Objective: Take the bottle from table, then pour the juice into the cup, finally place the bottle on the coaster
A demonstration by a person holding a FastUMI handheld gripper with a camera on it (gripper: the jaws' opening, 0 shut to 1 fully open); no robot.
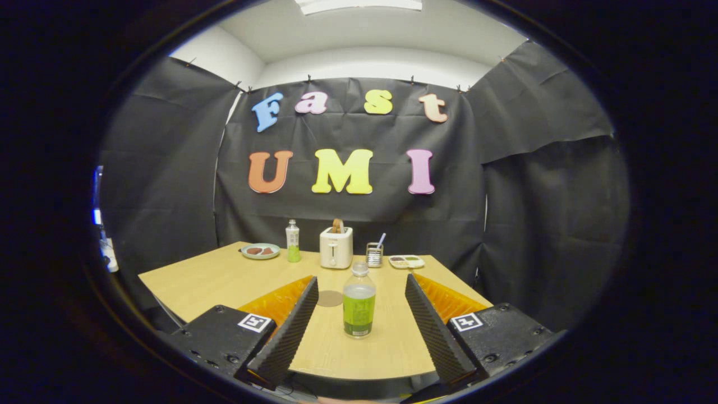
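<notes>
gripper [362, 306] | two long wedge-shaped fingers [289, 331] with ribbed inner faces, spread apart | black blocky bases at lower left and lower right | square black-and-white marker [256, 322] and small screws on each

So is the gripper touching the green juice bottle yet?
Apart. In the gripper view the gripper is open, and the bottle stands between its fingers with bare table showing on both sides.

No legible text (labels too small)
</notes>
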